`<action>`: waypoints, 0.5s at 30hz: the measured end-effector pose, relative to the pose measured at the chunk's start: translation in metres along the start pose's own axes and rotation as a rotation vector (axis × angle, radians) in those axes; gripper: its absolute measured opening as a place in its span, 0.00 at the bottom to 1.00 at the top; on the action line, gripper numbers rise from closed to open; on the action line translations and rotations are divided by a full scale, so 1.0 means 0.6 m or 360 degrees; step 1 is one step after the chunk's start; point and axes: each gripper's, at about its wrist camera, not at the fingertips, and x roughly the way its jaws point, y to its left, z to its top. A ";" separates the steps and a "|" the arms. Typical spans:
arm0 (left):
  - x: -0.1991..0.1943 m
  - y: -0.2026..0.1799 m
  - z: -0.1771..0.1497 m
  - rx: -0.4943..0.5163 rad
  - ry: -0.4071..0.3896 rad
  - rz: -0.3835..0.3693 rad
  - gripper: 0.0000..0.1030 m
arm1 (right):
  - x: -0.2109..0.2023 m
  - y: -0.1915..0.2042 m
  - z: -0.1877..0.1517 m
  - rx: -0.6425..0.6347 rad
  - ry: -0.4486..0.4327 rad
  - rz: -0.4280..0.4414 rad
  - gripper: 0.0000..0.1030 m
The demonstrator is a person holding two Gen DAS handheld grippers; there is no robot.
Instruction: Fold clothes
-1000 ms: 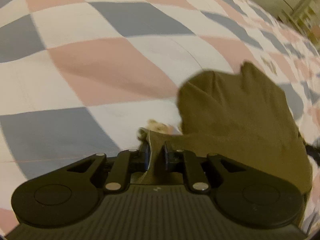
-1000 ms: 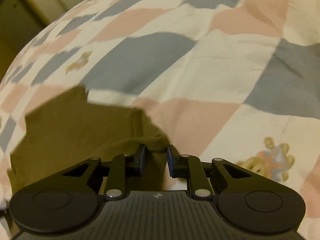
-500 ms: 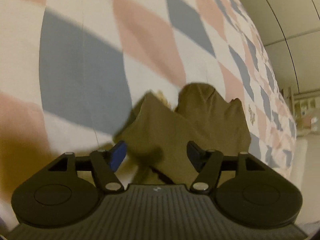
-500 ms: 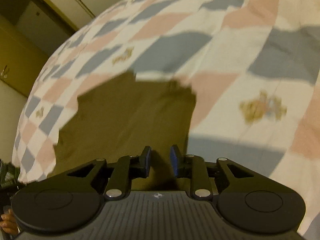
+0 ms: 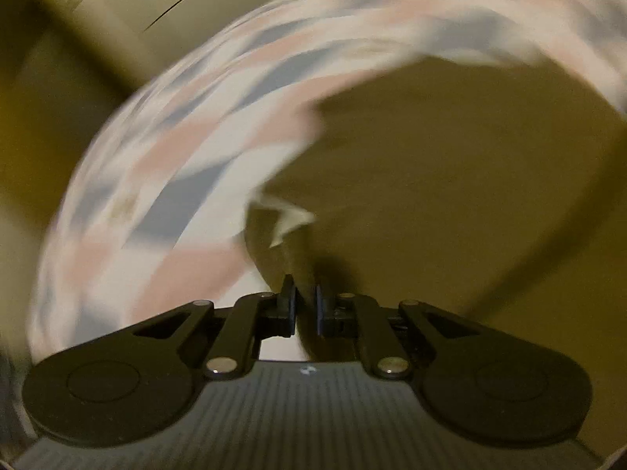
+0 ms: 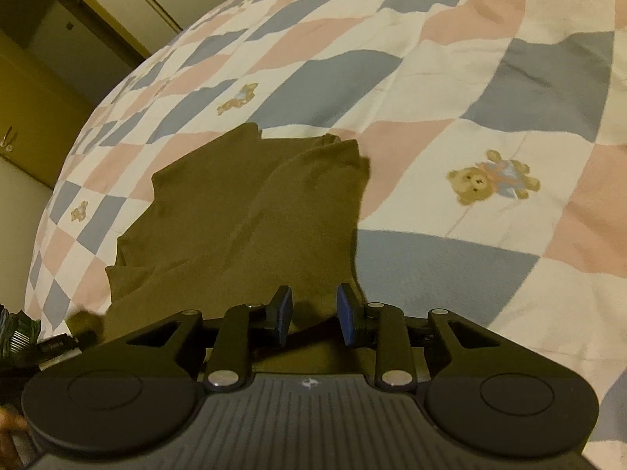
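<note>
The left gripper (image 5: 305,309) pinches an edge of the brown garment (image 6: 243,211). The right gripper (image 6: 310,309) hangs spread just above it. The garment lies on the bed (image 6: 490,90), stretching away from both.

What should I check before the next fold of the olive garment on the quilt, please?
1. Left gripper shut on the olive garment: ok, cloth sits between its fingers.
2. Right gripper released: ok, jaws apart above the cloth.
3. Garment lying flat on the quilt: not ok, ridges and a turned-up far edge show.
4. Left view steady: not ok, heavily blurred.
5. Which part the left gripper holds: cannot tell.
</note>
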 end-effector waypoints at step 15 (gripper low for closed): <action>0.010 0.063 -0.014 -0.0544 0.0241 -0.0345 0.18 | -0.046 -0.010 0.007 -0.0093 -0.0087 0.0089 0.38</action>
